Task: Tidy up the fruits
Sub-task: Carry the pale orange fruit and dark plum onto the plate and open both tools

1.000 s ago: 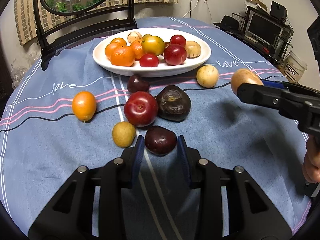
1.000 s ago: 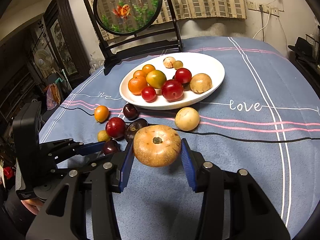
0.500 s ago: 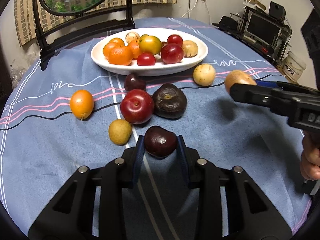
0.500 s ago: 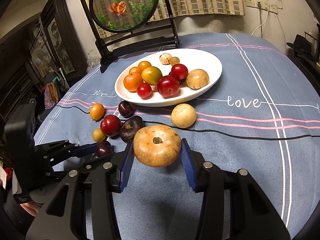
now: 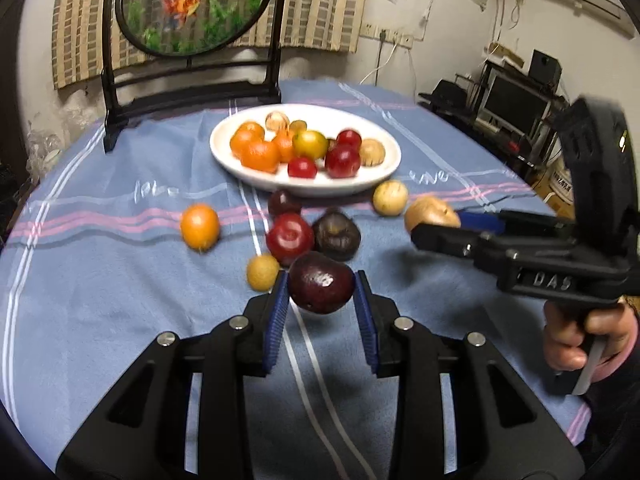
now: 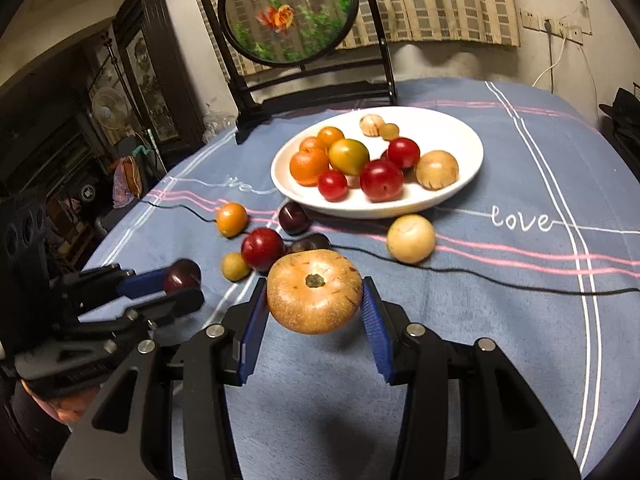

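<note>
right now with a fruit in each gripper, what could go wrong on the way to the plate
1. The left gripper pinches the dark plum only at its fingertips; a jolt could let the round fruit slip out.
2. The white plate is already crowded on its near side, so the tan fruit in the right gripper may knock others or roll off the rim.
3. Both grippers head for one plate and could collide.

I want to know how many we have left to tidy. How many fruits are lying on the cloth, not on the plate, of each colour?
Orange fruit: 1
Red fruit: 1
Dark purple fruit: 2
Yellow fruit: 2
Total: 6
</note>
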Available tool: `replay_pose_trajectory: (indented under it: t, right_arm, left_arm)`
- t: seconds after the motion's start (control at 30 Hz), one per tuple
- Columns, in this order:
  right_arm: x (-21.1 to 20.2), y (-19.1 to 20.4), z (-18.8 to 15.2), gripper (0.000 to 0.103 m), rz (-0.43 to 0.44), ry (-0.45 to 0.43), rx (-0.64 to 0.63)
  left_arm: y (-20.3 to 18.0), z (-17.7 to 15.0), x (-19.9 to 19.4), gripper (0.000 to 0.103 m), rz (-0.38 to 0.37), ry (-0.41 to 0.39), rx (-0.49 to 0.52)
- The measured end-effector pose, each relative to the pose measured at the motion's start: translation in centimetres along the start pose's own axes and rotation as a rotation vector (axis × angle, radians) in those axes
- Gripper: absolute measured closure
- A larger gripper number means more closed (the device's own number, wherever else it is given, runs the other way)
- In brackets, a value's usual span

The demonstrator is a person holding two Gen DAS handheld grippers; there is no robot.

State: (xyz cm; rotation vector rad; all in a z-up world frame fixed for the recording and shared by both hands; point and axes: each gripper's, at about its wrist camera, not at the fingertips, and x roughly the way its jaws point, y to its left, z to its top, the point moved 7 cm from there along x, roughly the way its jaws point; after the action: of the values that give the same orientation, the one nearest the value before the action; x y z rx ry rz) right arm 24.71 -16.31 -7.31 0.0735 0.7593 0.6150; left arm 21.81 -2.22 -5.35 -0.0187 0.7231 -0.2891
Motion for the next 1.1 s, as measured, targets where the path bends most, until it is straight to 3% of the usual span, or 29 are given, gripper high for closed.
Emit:
replay_pose_trajectory:
  t: [0.2,0.37,0.53,0.83,1.03,1.1]
  right_arm:
    - [-0.9,-0.8,4.0,0.057,-0.017,-0.089,0.004]
    - [0.2,-3.9,9.7,0.057,-0.098,-0.191,0.045]
    - [3.3,-7.0,12.3,0.057,-0.112,-0.192,0.117]
    - [7.5,-8.9,13.3,0.057,-0.184,-0.145,0.077]
    - [9.4,-9.2,13.3,0.057,-0.175,-0.109,0.042]
    - [9.8,-9.2,13.1,0.056,-0.168,-0.094,0.041]
  left_arm:
    - [1.4,5.4,0.0,0.070,0.015,-0.045,0.047]
    - [3.4,11.4,3.5,0.070,0.011,-0.055,0.001]
    - [4.7,14.9,8.2,0.070,0.044,-0.043,-0.019]
    - [5.6,16.3,15.9,0.070,0.090,0.037,-0.054]
    - [5.6,15.8,17.6,0.069,0.126,0.047,-0.032]
    - [5.6,15.8,17.6,0.060,0.141,0.047,-0.027]
